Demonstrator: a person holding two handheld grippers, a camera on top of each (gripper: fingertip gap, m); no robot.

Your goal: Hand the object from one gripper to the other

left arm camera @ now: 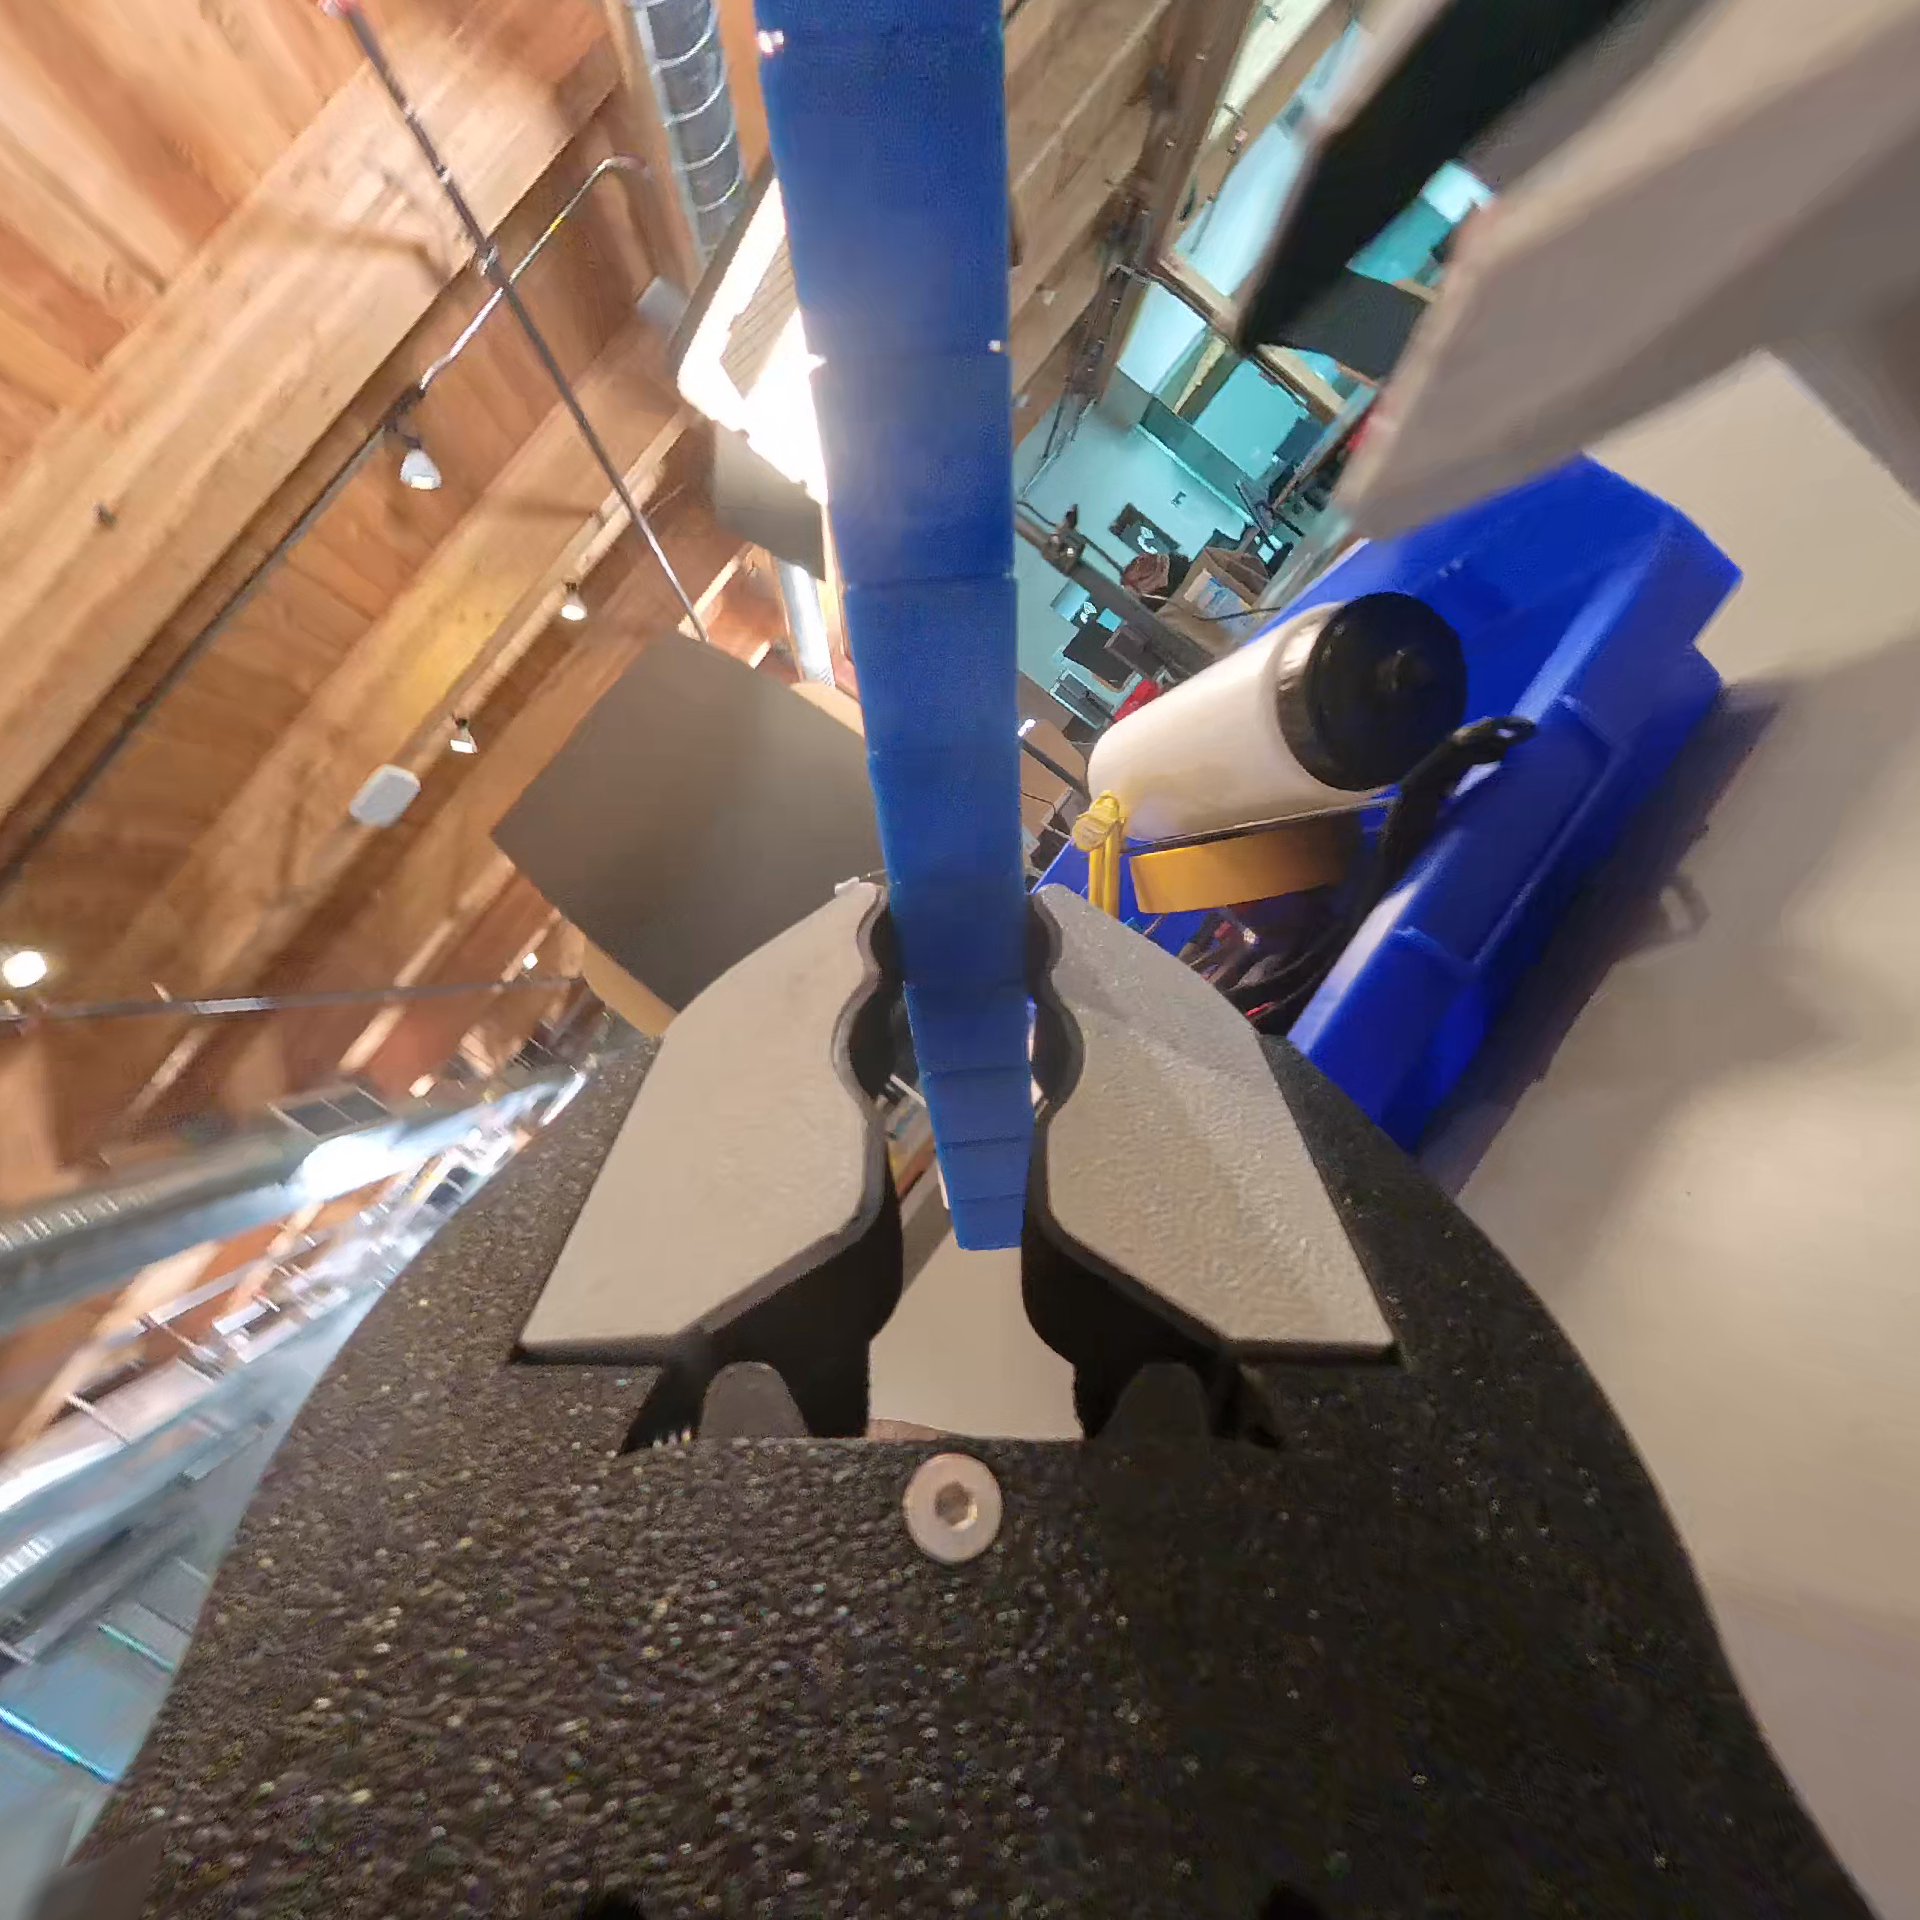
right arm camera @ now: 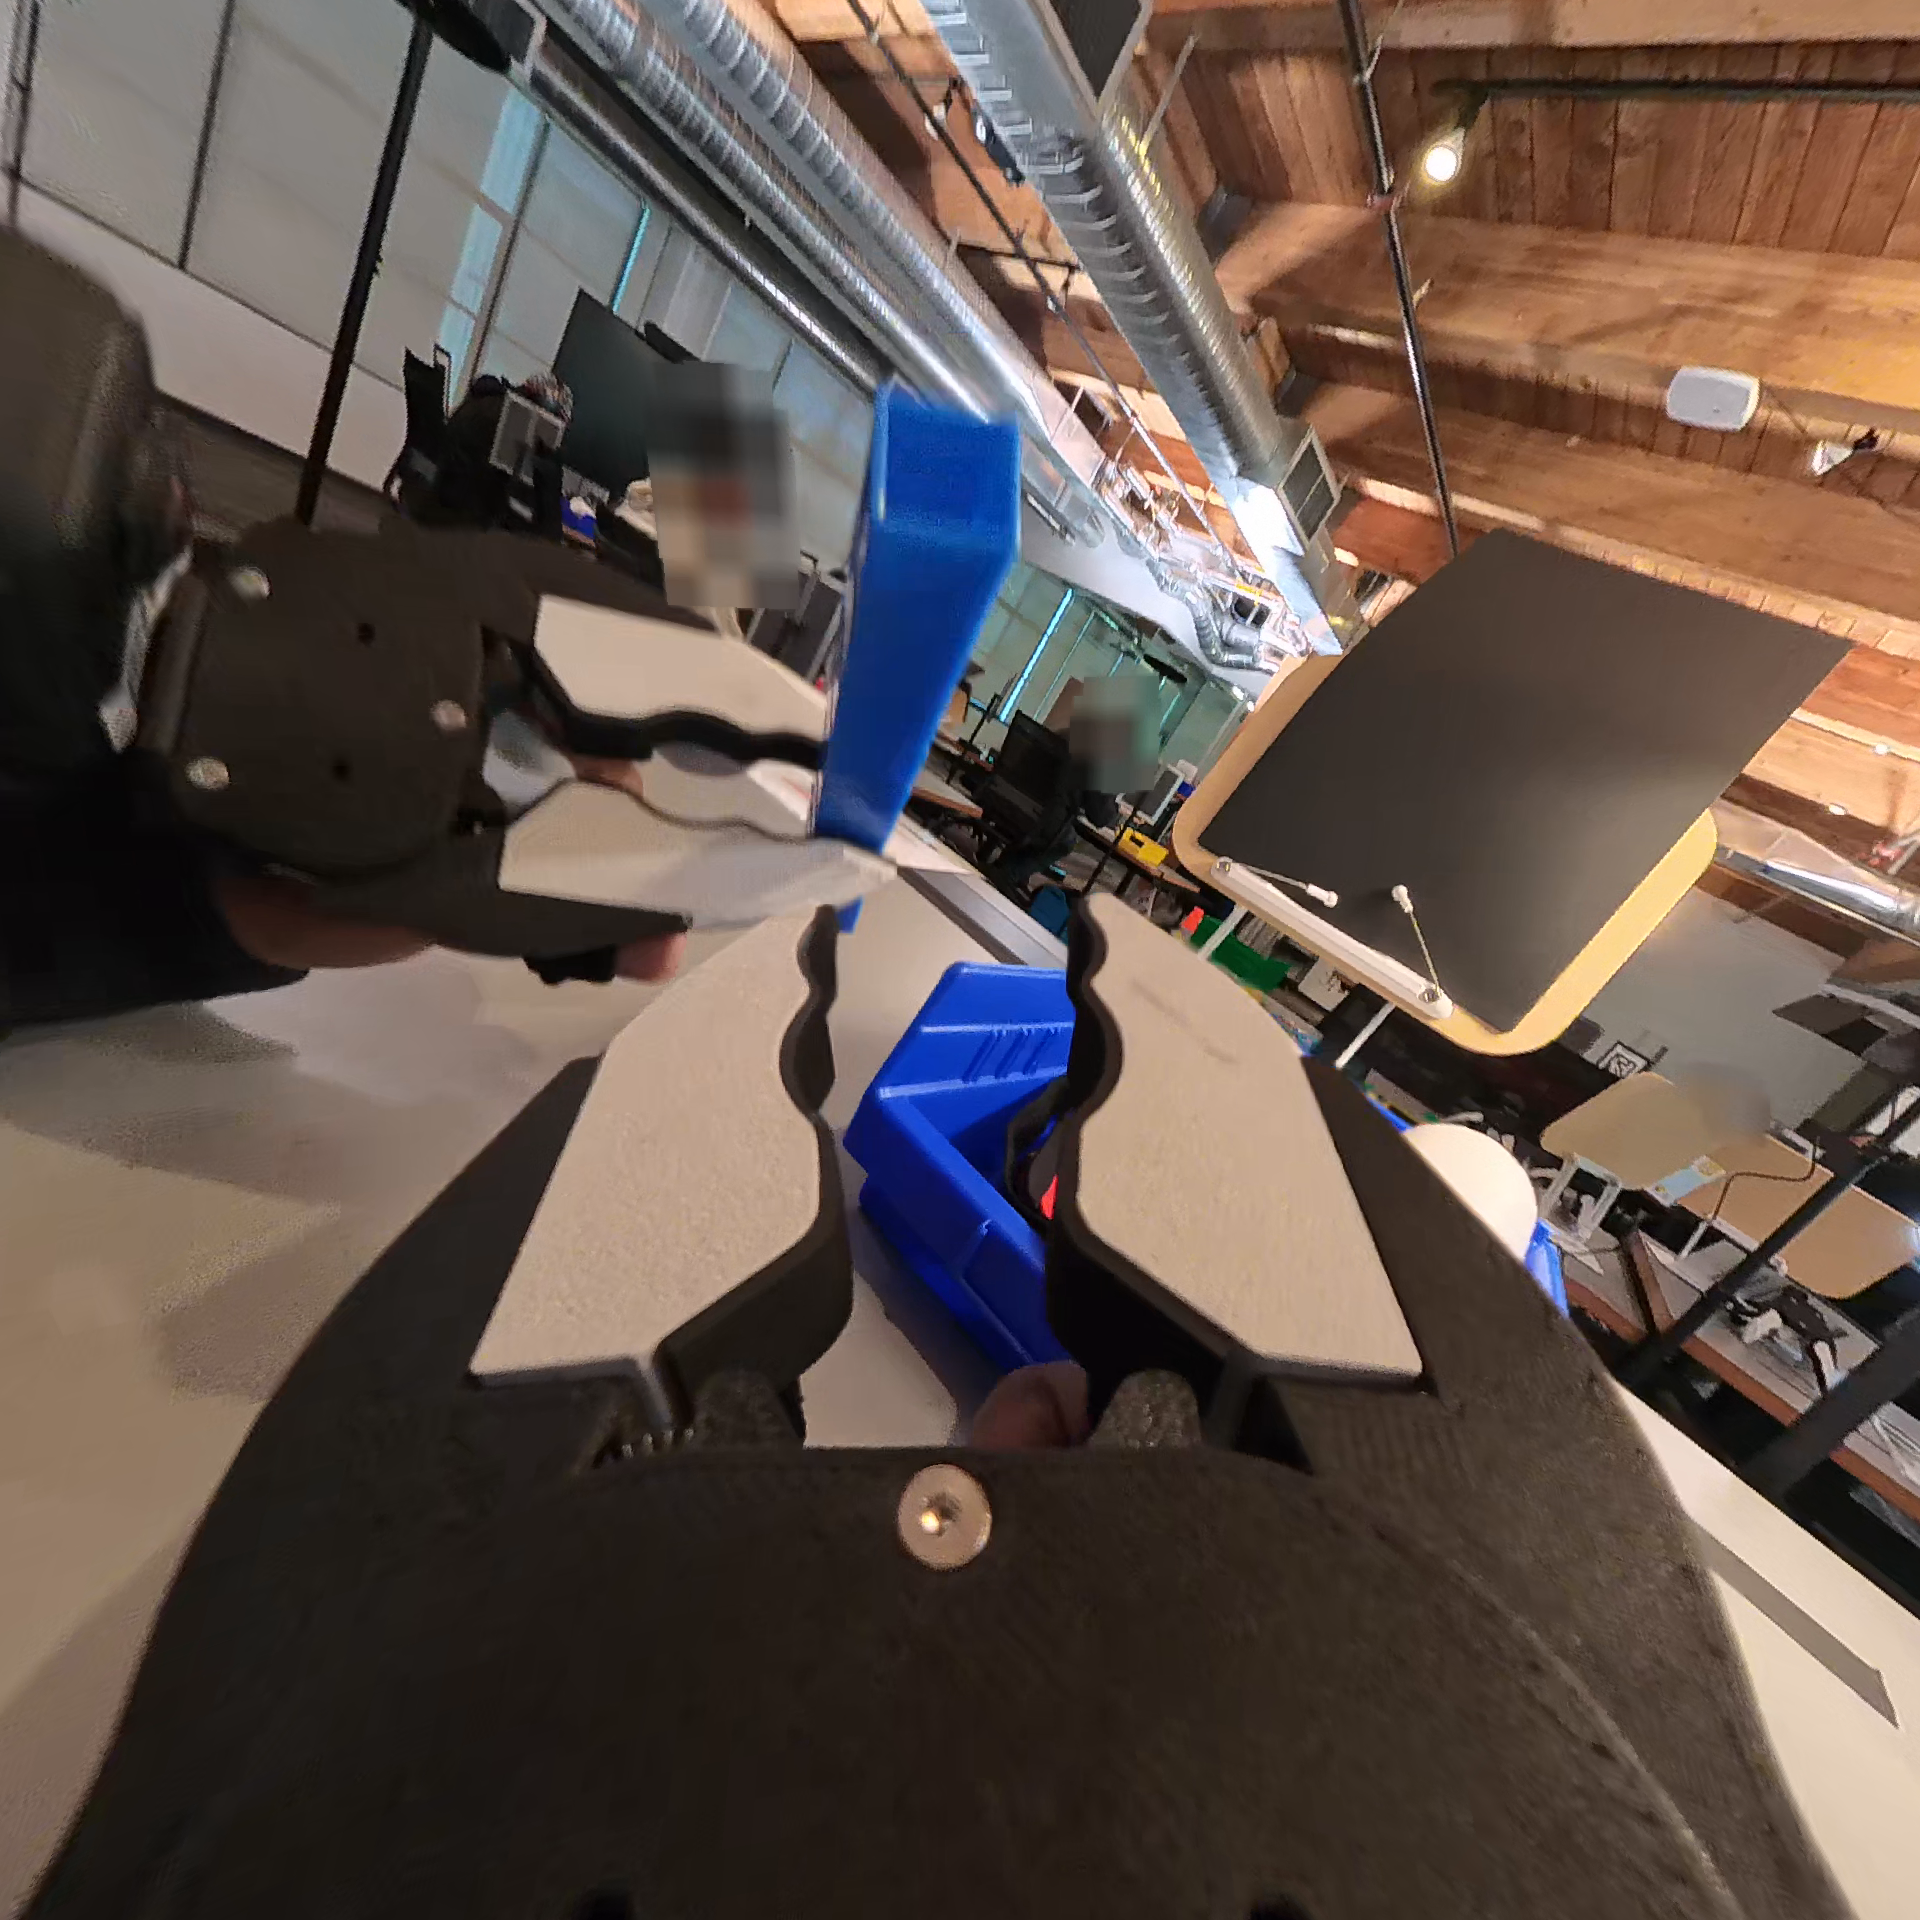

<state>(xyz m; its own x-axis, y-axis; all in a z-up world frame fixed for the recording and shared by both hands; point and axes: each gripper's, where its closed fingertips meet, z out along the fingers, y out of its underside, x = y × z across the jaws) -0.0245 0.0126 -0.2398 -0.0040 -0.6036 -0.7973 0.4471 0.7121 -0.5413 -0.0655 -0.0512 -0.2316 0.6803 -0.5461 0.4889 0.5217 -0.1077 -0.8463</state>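
Note:
A long flat blue block [left arm camera: 914, 520] is clamped between the fingers of my left gripper [left arm camera: 958, 925], which is shut on its near end; the block sticks out past the top of the left wrist view. In the right wrist view the same blue block [right arm camera: 914, 634] stands tilted upward from the left gripper [right arm camera: 831, 821], which a gloved hand holds at the left. My right gripper [right arm camera: 945, 935] is open and empty, its fingertips just below and to the right of the block's lower end, not touching it. Part of the right gripper [left arm camera: 1558, 208] shows blurred at the top right of the left wrist view.
A blue plastic bin [right arm camera: 956, 1132] sits on the white table [right arm camera: 260, 1195] beyond my right fingers; it also shows in the left wrist view [left arm camera: 1507, 831] with a white bottle with a black cap [left arm camera: 1247, 727] and a yellow tape roll [left arm camera: 1236, 873]. A black board [right arm camera: 1507, 758] stands on the right. The grippers' ends are close to 8 cm from one another.

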